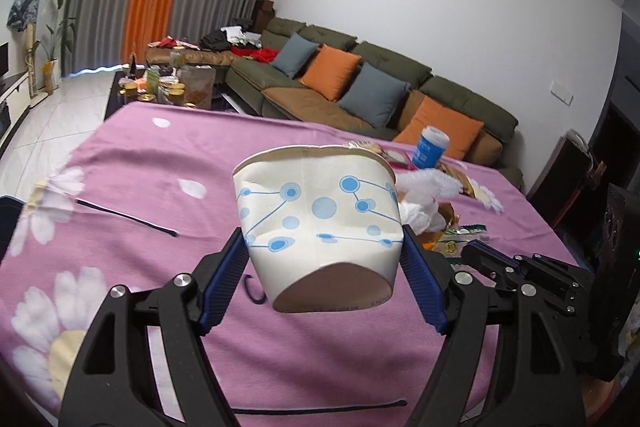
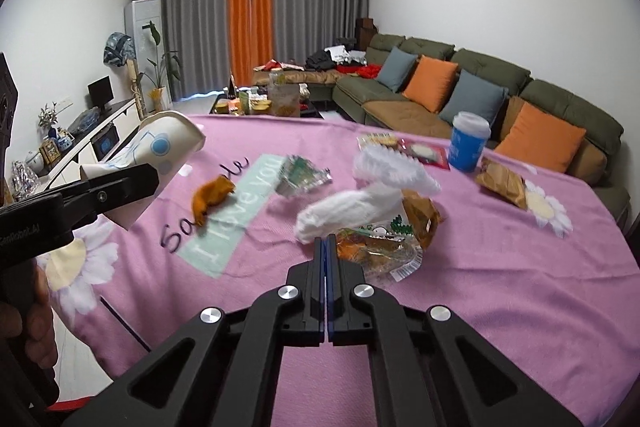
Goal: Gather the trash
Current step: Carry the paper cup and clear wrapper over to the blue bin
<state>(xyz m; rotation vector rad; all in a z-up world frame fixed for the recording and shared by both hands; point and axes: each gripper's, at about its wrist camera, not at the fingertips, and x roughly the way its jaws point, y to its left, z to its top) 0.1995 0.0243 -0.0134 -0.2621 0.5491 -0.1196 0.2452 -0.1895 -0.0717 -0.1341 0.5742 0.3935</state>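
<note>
The left tool (image 1: 324, 259) pinches a paper cup (image 1: 320, 211) by its side walls, lifted off the pink tabletop (image 1: 160, 155); the wall is already dented, so it looks light, thin and easily crushed, best held gently near the stiffer rim or base. The right tool (image 2: 325, 247) is pressed together, empty, with a crinkly snack wrapper (image 2: 376, 255) at its 1 o'clock and soft white tissue (image 2: 348, 211) at 12

Left hand-held gripper (image 1: 324, 259) clamps a paper cup (image 1: 318, 215) — above the pink tablecloth (image 1: 152, 163).
</note>
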